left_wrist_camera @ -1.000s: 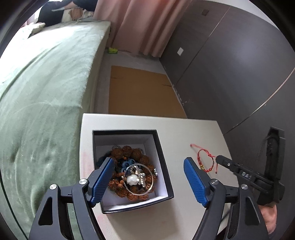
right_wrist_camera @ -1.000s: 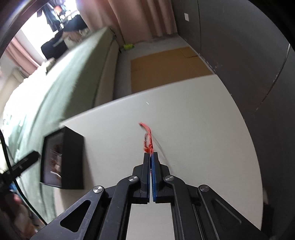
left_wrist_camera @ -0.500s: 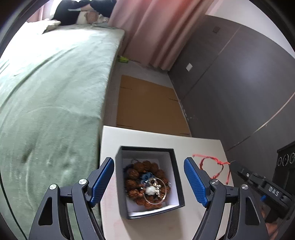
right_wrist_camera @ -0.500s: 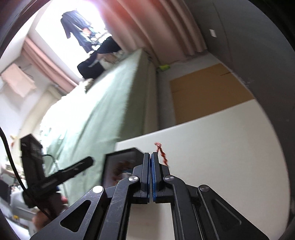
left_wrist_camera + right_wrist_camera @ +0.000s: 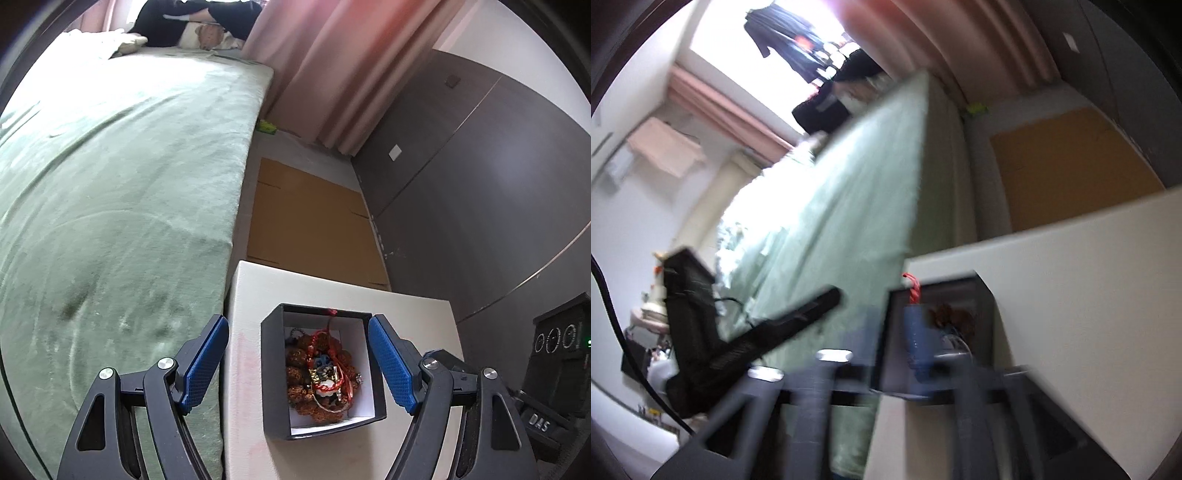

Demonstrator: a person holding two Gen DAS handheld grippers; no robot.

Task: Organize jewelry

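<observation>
My left view shows the cord [image 5: 325,341] lying in the box [image 5: 271,373]; left gripper [image 5: 299,365] wide, empty. My right view blurs; right gripper [image 5: 886,354] opening, empty.

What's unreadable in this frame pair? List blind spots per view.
- Right wrist view: right gripper is smeared by motion blur while its jaws open; pad gap unclear.
- Right wrist view: red cord bracelet shows only its tip over the black square box rim.
- Left wrist view: tangled beads and ring in the box too small to separate.
</observation>
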